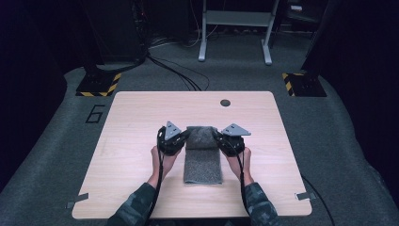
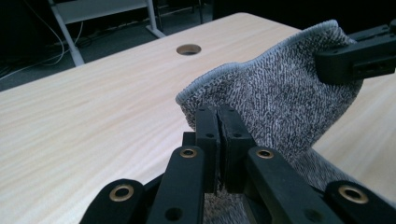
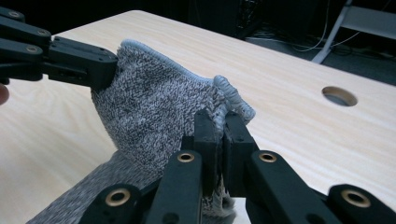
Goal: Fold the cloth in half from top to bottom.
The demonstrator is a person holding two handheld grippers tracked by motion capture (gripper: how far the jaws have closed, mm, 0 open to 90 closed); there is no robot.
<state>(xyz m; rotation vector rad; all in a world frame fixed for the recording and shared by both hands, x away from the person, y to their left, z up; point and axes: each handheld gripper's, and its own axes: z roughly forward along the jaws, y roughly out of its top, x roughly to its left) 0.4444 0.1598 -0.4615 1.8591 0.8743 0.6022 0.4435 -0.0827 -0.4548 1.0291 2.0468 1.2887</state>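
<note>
Looking down from the high view, a grey towel (image 1: pixel 203 157) lies near the middle of the bench (image 1: pixel 127 141), running from the centre toward the near edge. Its far end is lifted and folded back over itself, held up off the wood by both grippers.

The left gripper (image 1: pixel 181 137) has the far left corner, the right gripper (image 1: pixel 220 139) has the far right corner. Each hand sits just behind its gripper, left hand (image 1: pixel 161 157) and right hand (image 1: pixel 239 160), camo sleeves coming in from the near edge.

In the left gripper view the jaws are pressed together with the towel (image 2: pixel 275 98) edge pinched between them, no gap to speak of. The right gripper (image 2: pixel 359 58) shows across the cloth, clamped on the other corner.

Same story in the right gripper view: jaws closed tight on the towel (image 3: pixel 159 112) hem, which bunches up a bit at the tips. The left gripper (image 3: pixel 100 67) bites the opposite corner.

The cloth hangs stretched between the two, its lower part resting on the bench. There's a round hole (image 1: pixel 225 102) near the far edge, well apart from the towel.
</note>
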